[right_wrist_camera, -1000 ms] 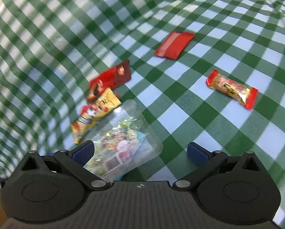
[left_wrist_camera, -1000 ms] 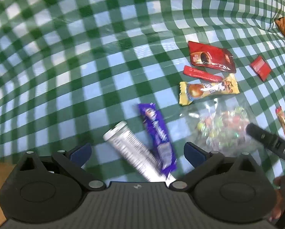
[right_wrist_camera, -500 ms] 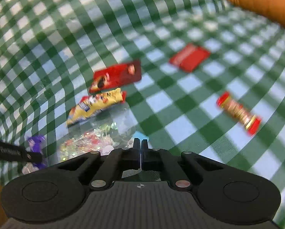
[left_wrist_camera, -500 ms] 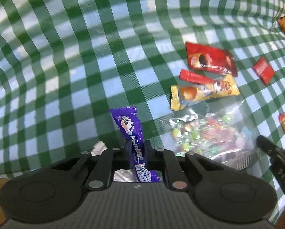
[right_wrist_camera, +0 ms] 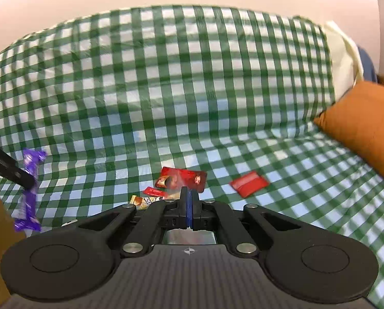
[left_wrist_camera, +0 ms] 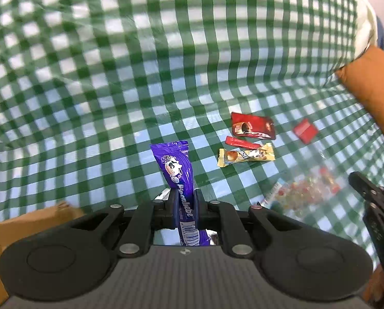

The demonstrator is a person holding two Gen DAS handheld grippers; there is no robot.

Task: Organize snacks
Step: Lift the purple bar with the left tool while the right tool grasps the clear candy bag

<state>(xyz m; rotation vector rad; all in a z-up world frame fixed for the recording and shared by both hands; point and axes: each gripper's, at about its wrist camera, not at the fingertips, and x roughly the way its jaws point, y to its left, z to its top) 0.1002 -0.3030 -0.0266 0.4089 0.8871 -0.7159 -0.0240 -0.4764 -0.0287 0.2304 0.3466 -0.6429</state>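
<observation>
Left hand-held gripper (left_wrist_camera: 183,200) clamped; right hand-held gripper (right_wrist_camera: 189,206) seemingly closed.

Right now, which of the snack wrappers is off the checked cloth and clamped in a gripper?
The long purple candy wrapper: the left gripper is shut on it, lifted. The red packets and yellow bar lie flat on the cloth.

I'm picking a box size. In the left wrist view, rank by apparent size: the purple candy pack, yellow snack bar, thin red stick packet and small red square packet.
1. Purple candy pack, though nearest the camera, so inflated.
2. Yellow snack bar.
3. Thin red stick packet and small red square packet look too alike to rank.
</observation>
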